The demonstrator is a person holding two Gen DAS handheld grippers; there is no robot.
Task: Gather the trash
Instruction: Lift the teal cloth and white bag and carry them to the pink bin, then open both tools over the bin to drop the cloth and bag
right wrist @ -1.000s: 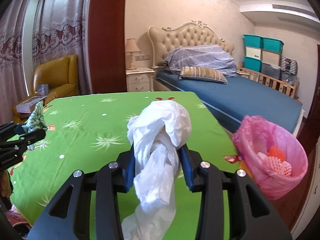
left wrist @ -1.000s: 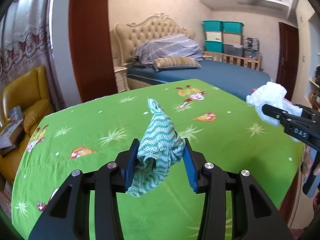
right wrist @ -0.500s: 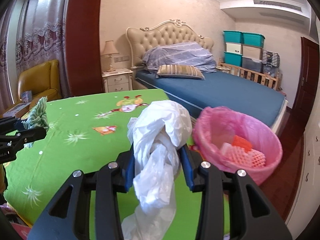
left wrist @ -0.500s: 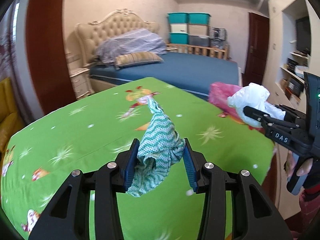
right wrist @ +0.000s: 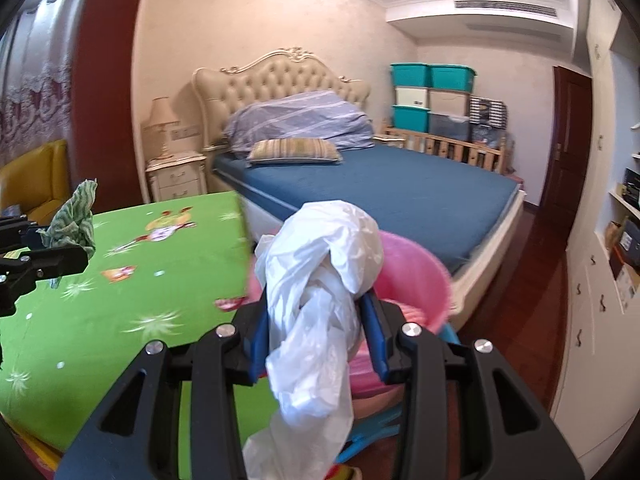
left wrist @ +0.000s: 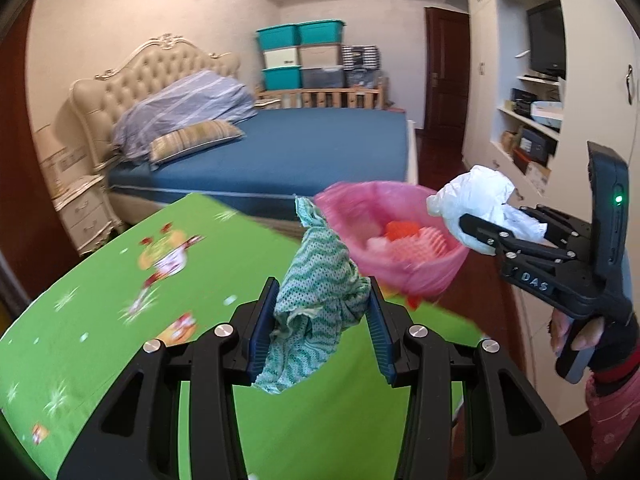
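Note:
My left gripper (left wrist: 322, 322) is shut on a crumpled green and white mesh cloth (left wrist: 316, 292), held above the green table cloth (left wrist: 120, 320). Just beyond it stands a bin lined with a pink bag (left wrist: 400, 236), with orange and pink scraps inside. My right gripper (right wrist: 316, 328) is shut on a crumpled white plastic bag (right wrist: 320, 280), close over the near rim of the pink bin (right wrist: 416, 276). In the left wrist view the right gripper (left wrist: 480, 236) with the white plastic bag (left wrist: 476, 196) hangs at the bin's right rim. The left gripper (right wrist: 60, 256) with the mesh cloth (right wrist: 76, 220) shows at the left of the right wrist view.
A bed with a blue sheet (left wrist: 304, 148) stands behind the bin, a nightstand (right wrist: 176, 180) to its left. White shelves and cabinets (left wrist: 532, 120) line the right wall. A yellow armchair (right wrist: 36, 180) sits far left. The bin stands off the table's right edge, over red wooden floor (right wrist: 532, 280).
Both grippers have swung to the right across the green table, each still holding its piece. The pink bin has come close, and the white bag now hangs at its rim.

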